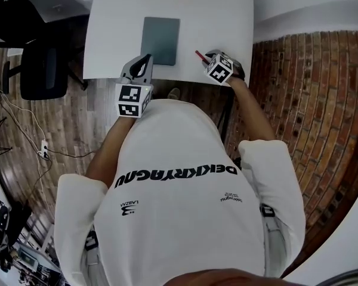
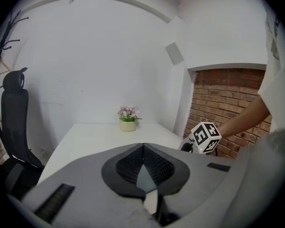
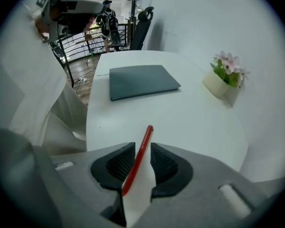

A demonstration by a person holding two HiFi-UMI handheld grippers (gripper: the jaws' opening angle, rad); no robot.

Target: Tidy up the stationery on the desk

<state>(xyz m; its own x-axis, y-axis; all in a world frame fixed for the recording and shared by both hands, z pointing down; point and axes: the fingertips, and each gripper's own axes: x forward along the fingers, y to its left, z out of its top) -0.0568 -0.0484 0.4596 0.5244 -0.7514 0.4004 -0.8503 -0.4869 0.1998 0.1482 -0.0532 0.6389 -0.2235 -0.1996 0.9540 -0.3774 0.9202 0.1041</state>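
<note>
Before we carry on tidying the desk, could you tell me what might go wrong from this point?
1. The red pen sits tilted between the right gripper's jaws, so it may pivot or slip.
2. That gripper is near the desk's front edge, so a dropped pen could fall to the floor.
3. The left gripper, shut and empty, hovers by the grey notebook and might nudge it.

Smooth matt white desk top (image 1: 113,34) bearing a matt dark grey flat notebook (image 1: 160,39); glossy red plastic pen (image 3: 137,158); rough red brick wall (image 1: 310,88) at right.
</note>
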